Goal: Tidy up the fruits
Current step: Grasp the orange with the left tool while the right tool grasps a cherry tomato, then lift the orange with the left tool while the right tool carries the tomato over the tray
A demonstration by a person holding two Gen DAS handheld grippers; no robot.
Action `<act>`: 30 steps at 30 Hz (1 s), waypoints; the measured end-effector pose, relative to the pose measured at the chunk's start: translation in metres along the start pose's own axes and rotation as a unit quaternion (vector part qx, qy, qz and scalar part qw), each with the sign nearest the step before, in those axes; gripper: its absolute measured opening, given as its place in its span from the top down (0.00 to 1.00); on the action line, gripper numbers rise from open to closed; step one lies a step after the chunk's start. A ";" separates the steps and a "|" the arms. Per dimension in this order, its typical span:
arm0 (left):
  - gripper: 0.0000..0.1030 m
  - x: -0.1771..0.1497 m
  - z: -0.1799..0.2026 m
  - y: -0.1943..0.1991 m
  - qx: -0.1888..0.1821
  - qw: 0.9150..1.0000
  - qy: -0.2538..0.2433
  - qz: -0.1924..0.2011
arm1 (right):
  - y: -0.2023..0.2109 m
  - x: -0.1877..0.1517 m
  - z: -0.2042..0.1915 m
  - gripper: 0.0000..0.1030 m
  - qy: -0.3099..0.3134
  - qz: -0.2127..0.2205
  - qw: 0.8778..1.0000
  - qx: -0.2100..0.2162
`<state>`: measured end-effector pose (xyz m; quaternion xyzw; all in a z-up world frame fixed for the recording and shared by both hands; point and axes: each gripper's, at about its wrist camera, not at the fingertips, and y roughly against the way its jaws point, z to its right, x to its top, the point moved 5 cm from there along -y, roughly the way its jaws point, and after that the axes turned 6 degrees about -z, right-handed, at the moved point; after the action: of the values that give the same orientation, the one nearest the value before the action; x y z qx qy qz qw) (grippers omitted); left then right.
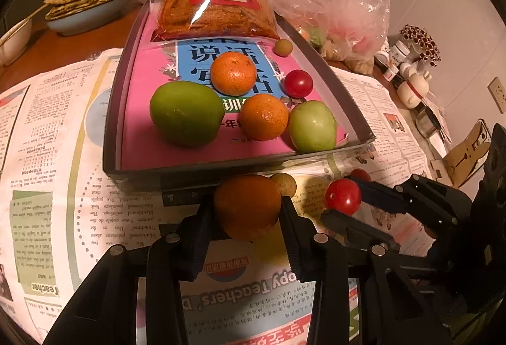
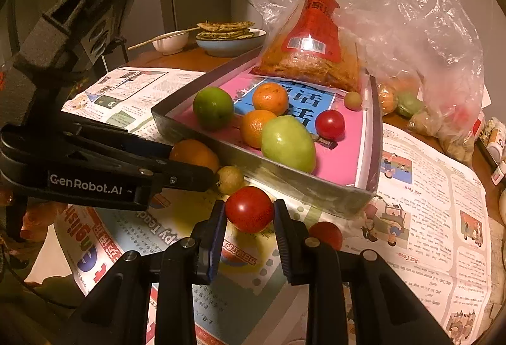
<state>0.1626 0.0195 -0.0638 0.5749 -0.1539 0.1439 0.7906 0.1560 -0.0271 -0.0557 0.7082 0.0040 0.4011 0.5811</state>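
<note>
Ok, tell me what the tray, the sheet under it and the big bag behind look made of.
Tray: likely thin metal or foil-faced card; its grey wall has a dull sheen.
Sheet: newspaper, matte printed paper with creases.
Big bag: thin clear plastic film, crinkled, glossy highlights, contents showing through.

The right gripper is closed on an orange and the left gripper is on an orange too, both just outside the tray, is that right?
Not quite. The right gripper is closed on a red tomato, not an orange, as the right wrist view shows. The left gripper does hold an orange, and both fruits are just outside the tray.
</note>
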 end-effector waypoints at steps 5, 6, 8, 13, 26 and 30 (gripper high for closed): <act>0.59 0.000 0.002 0.017 -0.002 1.000 -0.004 0.016 | 0.008 0.003 0.003 0.70 -0.006 0.010 1.000 0.003; 0.59 0.000 0.001 0.022 -0.002 1.000 -0.003 0.021 | 0.010 0.003 0.004 0.70 -0.008 0.011 1.000 0.002; 0.59 0.000 0.001 0.030 -0.001 1.000 -0.003 0.029 | 0.013 0.004 0.005 0.70 -0.011 0.016 1.000 0.003; 0.59 0.004 0.000 0.045 0.007 0.999 -0.002 0.047 | 0.021 0.006 0.009 0.70 -0.019 0.026 0.999 0.004; 0.59 0.014 0.005 0.052 0.019 0.998 -0.009 0.062 | 0.035 0.013 0.026 0.70 -0.040 0.048 0.998 -0.004; 0.59 0.020 0.008 0.053 0.026 0.997 -0.013 0.069 | 0.037 0.013 0.031 0.70 -0.045 0.051 0.998 -0.008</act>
<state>0.1591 0.0290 -0.0076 0.5849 -0.1999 0.1939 0.7618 0.1659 -0.0582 -0.0177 0.7201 -0.0615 0.3984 0.5648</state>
